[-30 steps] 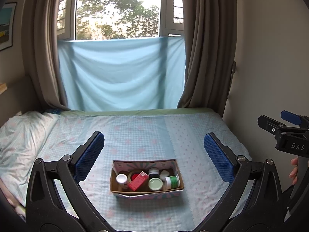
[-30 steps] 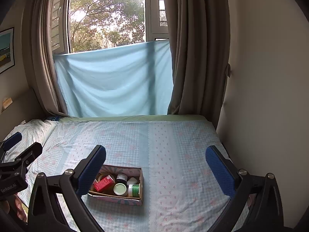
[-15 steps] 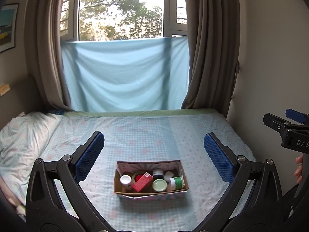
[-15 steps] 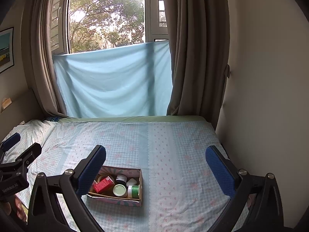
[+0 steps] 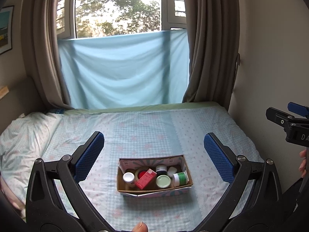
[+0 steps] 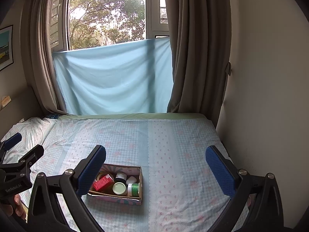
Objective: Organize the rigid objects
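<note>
Pillow (image 5: pixel 25 133) fills the bed's left end, its edge well apart from the cardboard box (image 5: pixel 154 192), with bare checked sheet (image 5: pixel 135 135) between them. Over that stretch the left gripper (image 5: pixel 153 154) hangs with its blue pads (image 5: pixel 88 155) spread wide and nothing held; the box sits low between them, touching neither. Inside the box, from left: a white-capped bottle (image 5: pixel 128 177), a tape roll (image 5: pixel 141 172), a red carton (image 5: pixel 145 178) lying tilted, a dark jar (image 5: pixel 161 169), a pale green lid (image 5: pixel 163 181) and a green-labelled jar (image 5: pixel 180 177) on its side against the right wall. Beyond that wall open sheet runs to the mattress edge, close to the room wall (image 6: pixel 270 96). The right gripper (image 6: pixel 156 168) hovers there, also fully parted and empty, the box behind its left pad (image 6: pixel 91 170).
</note>
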The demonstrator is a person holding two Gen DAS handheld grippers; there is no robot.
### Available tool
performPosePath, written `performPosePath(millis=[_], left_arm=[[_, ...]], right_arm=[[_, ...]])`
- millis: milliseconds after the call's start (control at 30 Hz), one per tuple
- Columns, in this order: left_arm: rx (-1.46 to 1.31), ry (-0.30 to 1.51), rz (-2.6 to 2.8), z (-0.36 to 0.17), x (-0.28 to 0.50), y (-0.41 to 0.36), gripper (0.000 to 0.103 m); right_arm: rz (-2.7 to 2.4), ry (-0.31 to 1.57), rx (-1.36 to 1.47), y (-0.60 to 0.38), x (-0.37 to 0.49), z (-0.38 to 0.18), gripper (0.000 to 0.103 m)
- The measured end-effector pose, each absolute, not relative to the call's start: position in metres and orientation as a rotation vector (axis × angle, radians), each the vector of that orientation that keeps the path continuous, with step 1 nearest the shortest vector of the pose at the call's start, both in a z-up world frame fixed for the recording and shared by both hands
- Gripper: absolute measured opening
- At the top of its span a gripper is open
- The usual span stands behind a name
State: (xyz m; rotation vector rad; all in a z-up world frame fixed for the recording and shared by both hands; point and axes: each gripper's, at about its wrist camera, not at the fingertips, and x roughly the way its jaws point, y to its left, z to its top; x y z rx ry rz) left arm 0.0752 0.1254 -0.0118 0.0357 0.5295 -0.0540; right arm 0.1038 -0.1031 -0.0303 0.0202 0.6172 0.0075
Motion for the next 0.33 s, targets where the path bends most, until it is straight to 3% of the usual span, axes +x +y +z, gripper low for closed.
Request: performPosePath(millis=[333], left_arm=[[0.034,0.529,-0.045,-0.016,0.090,0.123,0.103]], right_arm=[[0.013,0.663,0.021,-0.102,0.124,-0.044,0.103]])
